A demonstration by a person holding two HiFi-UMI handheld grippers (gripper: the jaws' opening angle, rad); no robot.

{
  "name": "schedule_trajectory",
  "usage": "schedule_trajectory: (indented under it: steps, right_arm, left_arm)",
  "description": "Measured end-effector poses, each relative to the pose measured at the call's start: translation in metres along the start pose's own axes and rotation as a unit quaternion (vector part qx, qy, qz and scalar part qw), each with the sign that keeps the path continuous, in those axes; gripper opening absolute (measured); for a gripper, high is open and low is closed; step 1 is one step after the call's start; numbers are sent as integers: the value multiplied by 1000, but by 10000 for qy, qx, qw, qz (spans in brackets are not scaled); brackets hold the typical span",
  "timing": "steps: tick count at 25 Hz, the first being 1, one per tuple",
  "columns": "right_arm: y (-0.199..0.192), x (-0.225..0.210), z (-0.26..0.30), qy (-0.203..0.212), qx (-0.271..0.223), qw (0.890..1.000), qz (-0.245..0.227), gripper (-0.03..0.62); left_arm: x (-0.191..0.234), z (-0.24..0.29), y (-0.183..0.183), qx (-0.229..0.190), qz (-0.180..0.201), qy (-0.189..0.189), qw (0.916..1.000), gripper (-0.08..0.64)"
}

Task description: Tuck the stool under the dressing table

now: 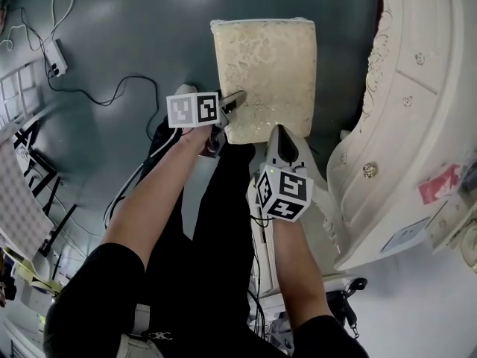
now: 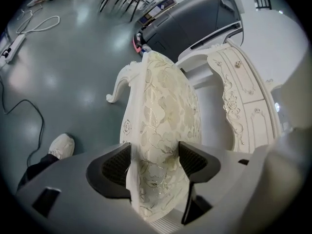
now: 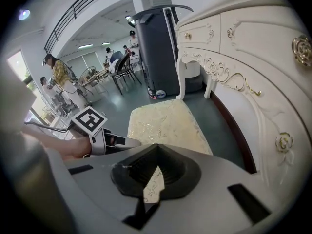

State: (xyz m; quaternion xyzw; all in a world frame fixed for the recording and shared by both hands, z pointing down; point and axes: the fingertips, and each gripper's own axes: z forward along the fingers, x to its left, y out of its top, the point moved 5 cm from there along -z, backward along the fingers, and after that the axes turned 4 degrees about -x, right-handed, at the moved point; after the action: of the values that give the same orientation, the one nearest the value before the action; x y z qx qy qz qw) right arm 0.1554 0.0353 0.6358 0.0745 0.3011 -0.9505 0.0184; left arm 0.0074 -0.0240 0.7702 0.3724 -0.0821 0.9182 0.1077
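You hold left gripper (image 2: 155,161) wide astride the stool (image 1: 264,66) edge, right gripper (image 3: 155,172) pinched on its near rim, likely to steer it under the dressing table (image 1: 417,125)

Stool (image 1: 264,73) between open floor (image 1: 149,36), dressing table (image 1: 417,110)

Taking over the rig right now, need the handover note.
Left gripper: jaws wide, straddling the near edge of the stool seat; no firm clamp visible.
Right gripper: jaws almost together at the same edge, only a sliver of seat fabric showing between them.
The stool stands beside the dressing table, not under it.
Done: both grippers are at the seat.
Left: grip, then push the stool under.
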Motion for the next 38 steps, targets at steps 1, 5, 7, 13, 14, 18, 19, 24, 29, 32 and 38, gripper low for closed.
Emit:
schedule_trajectory:
  steps: [1,5,7,13,14,18,19,24,29,32,38]
  right_arm:
    - [0,-2,-1,-17,-24,10000,63,9]
    - [-7,-10,-4,-62,1,9998,175,9]
    - [-10,-13,-7,-71,25,9998,178,9]
    - [-16,-36,-20,-230,-6,9990,394,9]
    - [-17,-39,-22,-257,-12,9986,458,9]
    - [-21,-46,-28,-294,-37,9970,718,9]
    - [-22,-49,-30,-294,-35,9968,741,9]
    - [-28,-58,-36,-231,30,9979,609,9]
    - [-33,-66,-38,-226,105,9978,609,9]
    - [-35,-71,-36,-304,123,9975,630,9]
    - [-24,-65,-32,-369,61,9971,655,9]
  left_arm:
    - [0,1,1,35,-11,6,10000,307]
    - [-11,15,0,-17,-72,-109,9999,304]
    - [-23,28,3,-24,7,-183,9998,302]
    - [-75,81,25,-20,374,-348,9987,302]
    - [-83,90,26,17,425,-382,9984,302]
    - [-113,122,33,90,654,-532,9964,304]
    - [-121,130,34,85,698,-591,9958,304]
    - [-155,164,36,-56,983,-726,9925,304]
    - [-176,185,43,-240,1267,-793,9885,304]
    - [-182,189,46,-98,1258,-880,9881,304]
    - [-165,166,47,-46,497,-1211,9914,304]
